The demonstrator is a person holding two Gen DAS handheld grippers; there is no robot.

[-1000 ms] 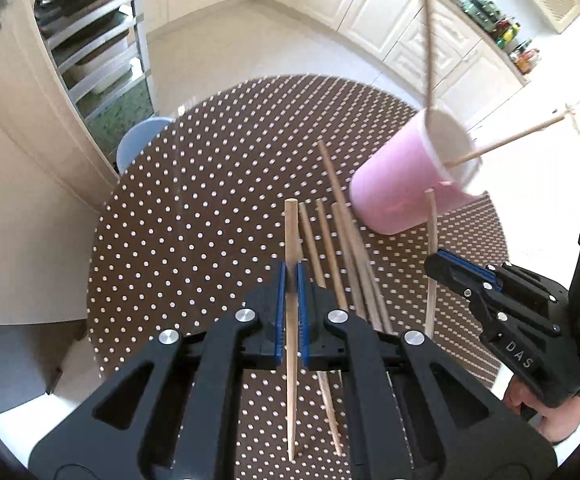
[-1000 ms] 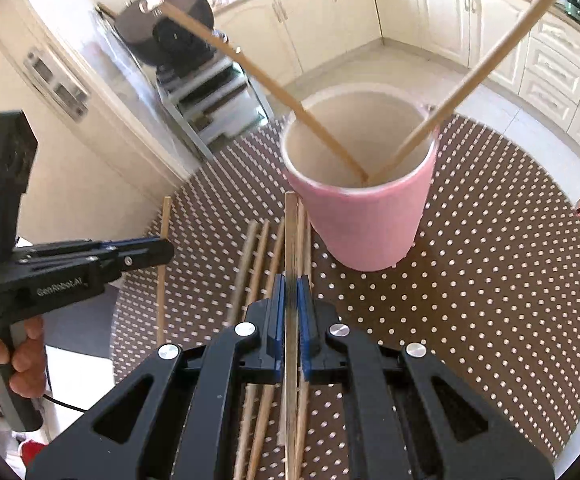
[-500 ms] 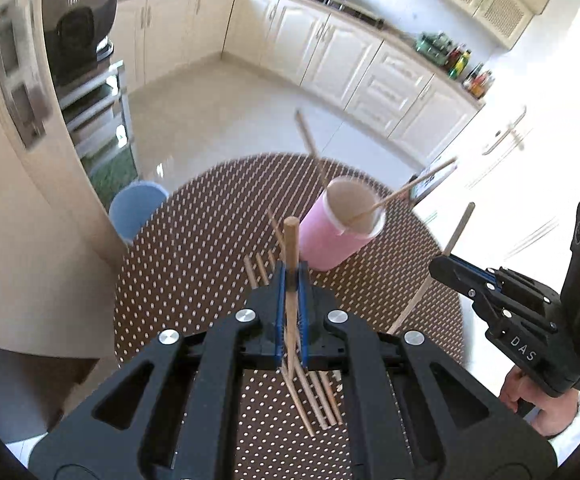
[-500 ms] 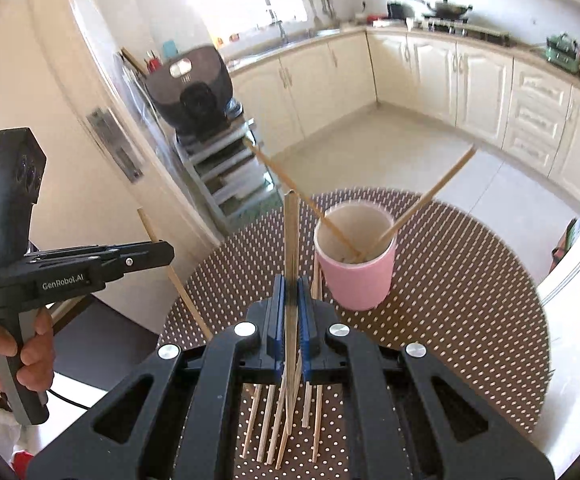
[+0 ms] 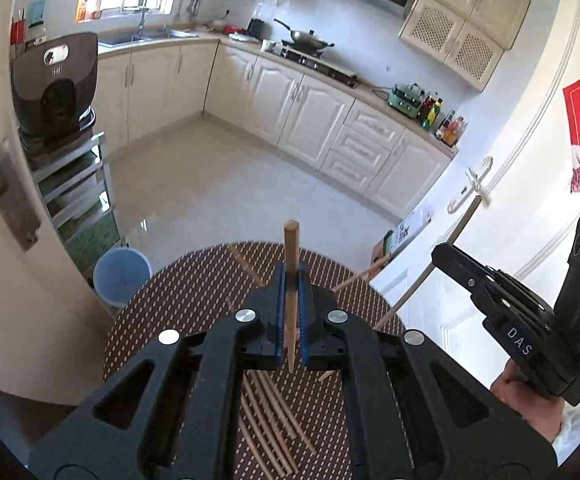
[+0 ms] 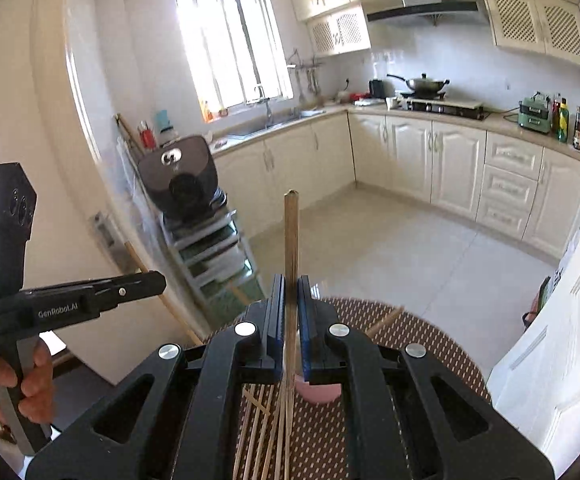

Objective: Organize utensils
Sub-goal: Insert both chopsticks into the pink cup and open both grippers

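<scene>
My left gripper (image 5: 290, 276) is shut on a wooden chopstick (image 5: 291, 256) held upright, high above the dotted round table (image 5: 178, 300). My right gripper (image 6: 290, 284) is shut on another chopstick (image 6: 291, 236), also upright. Several loose chopsticks (image 5: 270, 412) lie on the table below my left gripper and show under my right gripper (image 6: 262, 428) too. The pink cup (image 6: 317, 392) is mostly hidden behind my right gripper's jaws; chopsticks stick out of it (image 5: 360, 274). The right gripper (image 5: 438, 254) shows at the right of the left wrist view, the left gripper (image 6: 158, 280) at the left of the right wrist view.
A blue bin (image 5: 120, 276) stands on the floor beside the table. A metal rack with a dark appliance (image 5: 56, 80) is at the left. Kitchen cabinets (image 5: 310, 108) line the far wall. A white door (image 5: 510, 200) is at the right.
Both grippers have risen and tilted upward with their chopsticks. The table and the pink cup have dropped low in both views, and the cup is now mostly hidden.
</scene>
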